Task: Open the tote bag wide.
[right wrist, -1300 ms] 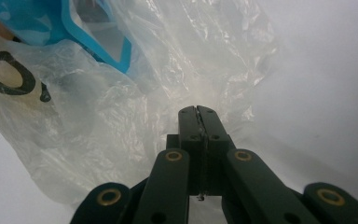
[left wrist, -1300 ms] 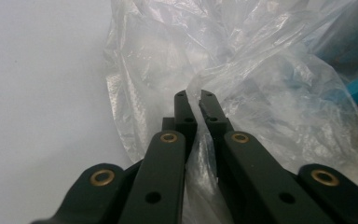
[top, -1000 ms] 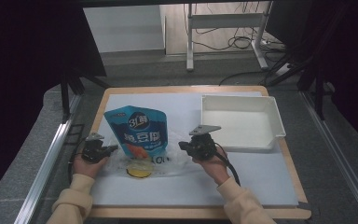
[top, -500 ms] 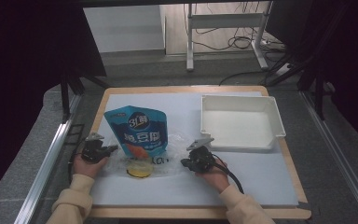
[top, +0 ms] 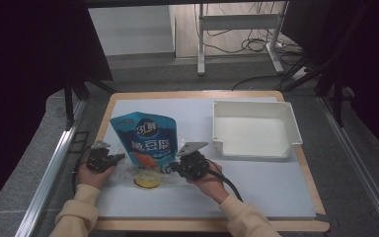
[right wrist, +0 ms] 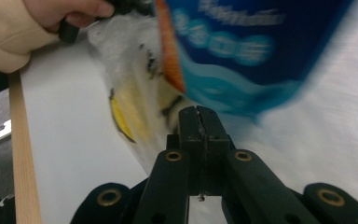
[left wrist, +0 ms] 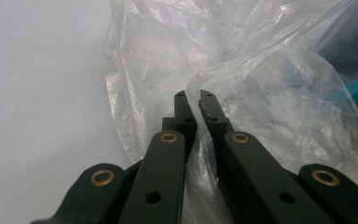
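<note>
Pinching a fold of the crinkled clear plastic bag (left wrist: 242, 88) near the mat's front-left edge, the left gripper (left wrist: 195, 95) holds its jaws narrow. The right gripper (right wrist: 198, 112), jaws pressed together, nears the blue stand-up pouch (top: 147, 138). Next, probably: grip the bag's other side.

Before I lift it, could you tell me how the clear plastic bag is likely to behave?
The clear plastic bag is thin and crumpled, so it will probably flop and sag. The left gripper pinches a fold, so it likely bunches up. The blue pouch on it may drag.
</note>
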The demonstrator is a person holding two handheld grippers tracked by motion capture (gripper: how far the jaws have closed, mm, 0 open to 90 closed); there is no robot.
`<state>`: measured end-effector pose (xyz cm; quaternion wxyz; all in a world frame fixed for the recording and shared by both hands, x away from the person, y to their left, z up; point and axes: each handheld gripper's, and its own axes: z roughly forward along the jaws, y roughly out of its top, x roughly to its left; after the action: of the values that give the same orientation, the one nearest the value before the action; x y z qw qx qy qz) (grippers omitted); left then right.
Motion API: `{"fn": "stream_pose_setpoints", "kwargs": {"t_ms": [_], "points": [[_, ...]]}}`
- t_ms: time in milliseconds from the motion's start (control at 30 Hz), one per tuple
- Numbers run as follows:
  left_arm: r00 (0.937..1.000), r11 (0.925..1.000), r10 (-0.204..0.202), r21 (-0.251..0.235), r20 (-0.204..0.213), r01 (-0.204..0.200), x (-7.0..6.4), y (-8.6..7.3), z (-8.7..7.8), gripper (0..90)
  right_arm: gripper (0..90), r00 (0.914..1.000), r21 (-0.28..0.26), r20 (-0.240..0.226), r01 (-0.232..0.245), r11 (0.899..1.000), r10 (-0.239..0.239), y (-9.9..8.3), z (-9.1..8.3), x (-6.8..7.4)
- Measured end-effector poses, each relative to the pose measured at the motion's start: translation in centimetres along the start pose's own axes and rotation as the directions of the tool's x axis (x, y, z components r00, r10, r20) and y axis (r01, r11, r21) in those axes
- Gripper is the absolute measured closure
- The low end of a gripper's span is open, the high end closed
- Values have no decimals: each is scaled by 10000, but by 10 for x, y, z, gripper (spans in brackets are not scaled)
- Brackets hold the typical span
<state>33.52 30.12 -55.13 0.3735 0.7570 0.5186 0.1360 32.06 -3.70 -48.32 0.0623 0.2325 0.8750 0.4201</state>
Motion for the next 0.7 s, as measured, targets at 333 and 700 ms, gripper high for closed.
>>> {"fn": "stream_pose_setpoints", "kwargs": {"t_ms": [333,700], "points": [[10000,10000,-27,-33,43,28,1,0,0,893,889,9998,1080,22,-221,9939,220,-18,46,4],[10000,10000,13,4,29,-13,0,0,0,893,889,9988,177,-309,380,9991,-374,-4,31,32]]}}
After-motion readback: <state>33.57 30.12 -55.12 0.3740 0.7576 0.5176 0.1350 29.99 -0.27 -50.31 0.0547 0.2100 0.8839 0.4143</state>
